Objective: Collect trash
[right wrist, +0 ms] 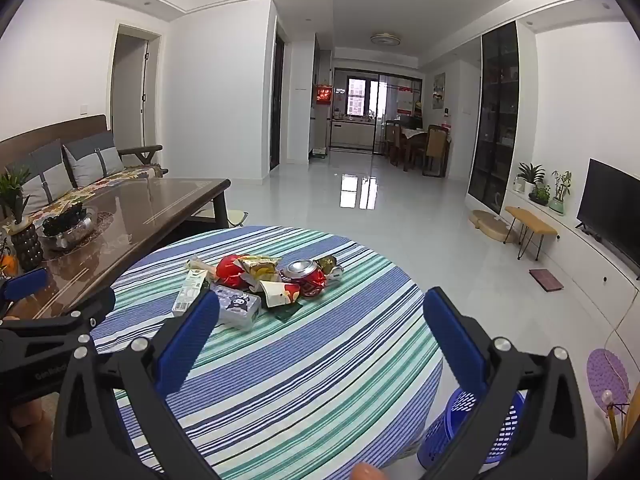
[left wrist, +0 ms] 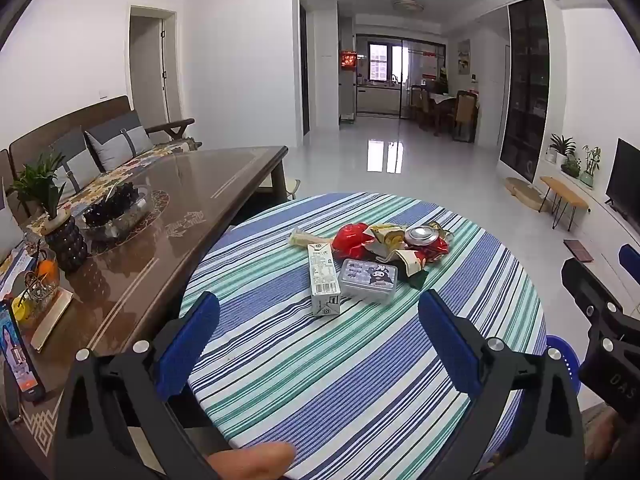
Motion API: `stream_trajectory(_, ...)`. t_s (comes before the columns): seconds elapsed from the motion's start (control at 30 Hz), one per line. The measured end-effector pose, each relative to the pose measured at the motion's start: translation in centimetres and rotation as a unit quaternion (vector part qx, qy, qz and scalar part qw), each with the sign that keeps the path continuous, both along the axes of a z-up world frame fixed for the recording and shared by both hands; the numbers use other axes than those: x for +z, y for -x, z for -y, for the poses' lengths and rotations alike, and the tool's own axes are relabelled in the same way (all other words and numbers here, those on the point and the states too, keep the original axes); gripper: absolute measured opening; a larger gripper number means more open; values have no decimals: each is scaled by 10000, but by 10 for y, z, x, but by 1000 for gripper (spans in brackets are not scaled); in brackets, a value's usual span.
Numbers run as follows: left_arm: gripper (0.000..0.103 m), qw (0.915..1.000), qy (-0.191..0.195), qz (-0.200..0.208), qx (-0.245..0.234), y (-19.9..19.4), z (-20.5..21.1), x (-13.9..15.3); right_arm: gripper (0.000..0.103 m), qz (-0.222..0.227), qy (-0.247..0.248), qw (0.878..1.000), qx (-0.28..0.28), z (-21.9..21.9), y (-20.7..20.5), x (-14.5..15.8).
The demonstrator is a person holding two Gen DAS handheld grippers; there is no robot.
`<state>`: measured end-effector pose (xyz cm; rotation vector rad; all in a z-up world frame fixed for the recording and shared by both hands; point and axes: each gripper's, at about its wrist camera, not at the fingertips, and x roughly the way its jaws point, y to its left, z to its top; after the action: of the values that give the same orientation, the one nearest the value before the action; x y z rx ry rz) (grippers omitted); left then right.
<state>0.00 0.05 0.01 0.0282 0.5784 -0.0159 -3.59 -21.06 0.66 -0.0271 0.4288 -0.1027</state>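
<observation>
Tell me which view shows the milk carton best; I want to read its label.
The left wrist view: the milk carton lies in full sight there, between the open left gripper fingers, barcode and print facing the camera. In the right wrist view the milk carton is smaller, angled, and partly hidden behind the right gripper's left finger.

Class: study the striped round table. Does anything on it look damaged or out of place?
Yes. The red drink can is crushed and lies among crumpled snack wrappers, and the white milk carton lies flat on its side. All sit heaped on the striped tablecloth.
</observation>
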Motion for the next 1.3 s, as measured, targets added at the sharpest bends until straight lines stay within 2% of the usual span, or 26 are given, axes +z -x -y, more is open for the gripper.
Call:
stream_trajectory(0.93,98,10000,-62,9,-32,2,3,0,98,-57,-22,10000,-20,12,1,-7)
stream_trajectory(0.97,98,10000,-53,3,-24,0,9,-8,98,-58,-19,10000,-25,14,2,-7)
stream_trajectory(1.23,98,10000,-47,8,-25,4,16,-17,98,-64,-9,10000,-62,12,-1,-9)
stream_trajectory(1.3,98,10000,-61,-8,-17,0,10,-8,98,-68,-11,10000,-58,12,-2,-9)
